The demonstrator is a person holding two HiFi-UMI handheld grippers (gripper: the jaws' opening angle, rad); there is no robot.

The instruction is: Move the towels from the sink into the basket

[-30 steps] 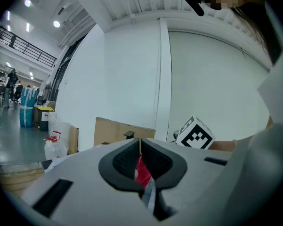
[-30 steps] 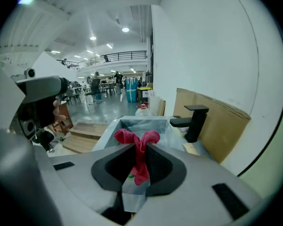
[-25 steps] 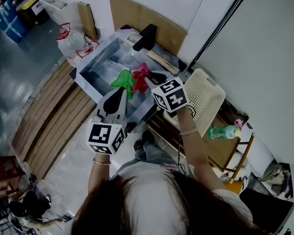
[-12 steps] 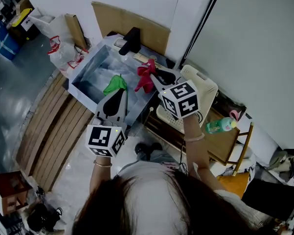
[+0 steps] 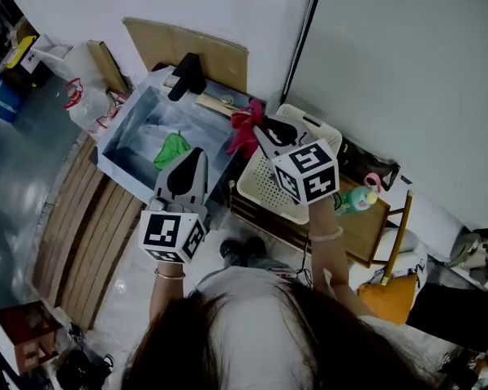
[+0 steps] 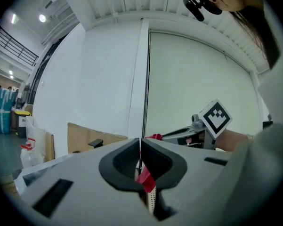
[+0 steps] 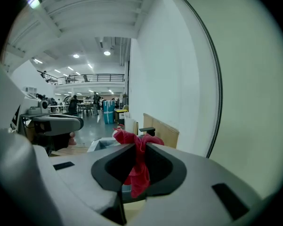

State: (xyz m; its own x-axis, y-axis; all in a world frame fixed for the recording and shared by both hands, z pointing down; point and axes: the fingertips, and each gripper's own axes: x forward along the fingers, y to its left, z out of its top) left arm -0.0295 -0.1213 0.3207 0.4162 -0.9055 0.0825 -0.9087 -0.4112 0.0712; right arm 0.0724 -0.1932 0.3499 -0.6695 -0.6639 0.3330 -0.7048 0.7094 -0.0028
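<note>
Sink (image 5: pixel 142 120) of bright metal stands by the white wall, a black faucet (image 5: pixel 187 75) at its far rim and a cardboard sheet (image 5: pixel 196 49) leaning behind it. Green towel (image 5: pixel 171 149) lies crumpled on the sink floor, touching neither gripper.

Right gripper (image 5: pixel 256 127) is clenched on the red towel (image 5: pixel 244 135). In the right gripper view the cloth bunches above the jaws and droops below them. From the head view the red towel hangs at the sink's right rim, by the near corner of the basket (image 5: pixel 264 187); whether it is past the rim I cannot tell.

Basket is cream, perforated, tilted, just beside the sink on the right.

Left gripper (image 5: pixel 197 153) hovers above the sink's near edge, well apart from the green towel. Its jaws are pressed together with nothing between them. The red seen past them is the other gripper's towel, farther off.

Green bottle (image 5: pixel 356 201) stands right of the basket.
</note>
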